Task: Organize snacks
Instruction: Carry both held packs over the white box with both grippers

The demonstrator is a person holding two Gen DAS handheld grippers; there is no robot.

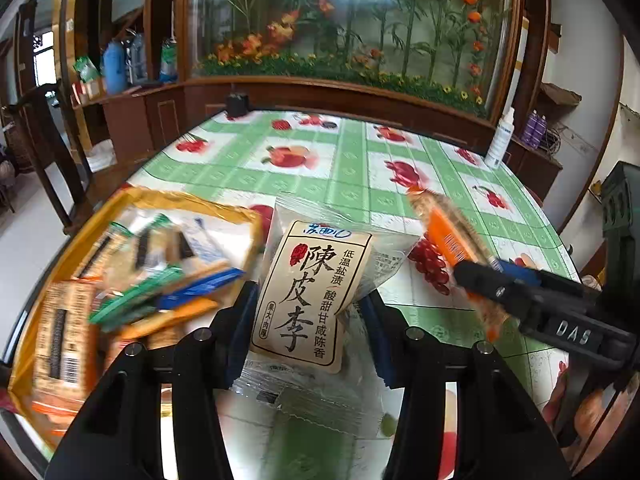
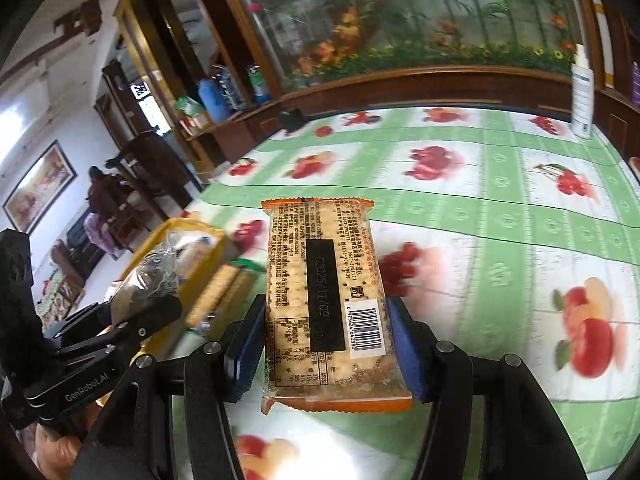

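Note:
My left gripper (image 1: 308, 320) is shut on a clear plum snack packet (image 1: 308, 280) with a beige label, held above the table's near edge. To its left stands a yellow box (image 1: 192, 200) with several snack packs in it. My right gripper (image 2: 326, 340) is shut on an orange-edged cracker pack (image 2: 320, 280), barcode side up, over the green tablecloth. In the left wrist view that cracker pack (image 1: 448, 236) hangs to the right, pinched by the right gripper (image 1: 468, 272). In the right wrist view the left gripper (image 2: 160, 304) with its packet (image 2: 148, 276) is beside the yellow box (image 2: 192, 228).
The table (image 1: 352, 168) carries a green checked cloth with fruit prints. A white bottle (image 1: 500, 140) stands at its far right corner and a small black object (image 1: 237, 104) at its far edge. Dark wooden chairs (image 1: 52, 152) stand to the left. A person (image 2: 98, 192) is far off in the room.

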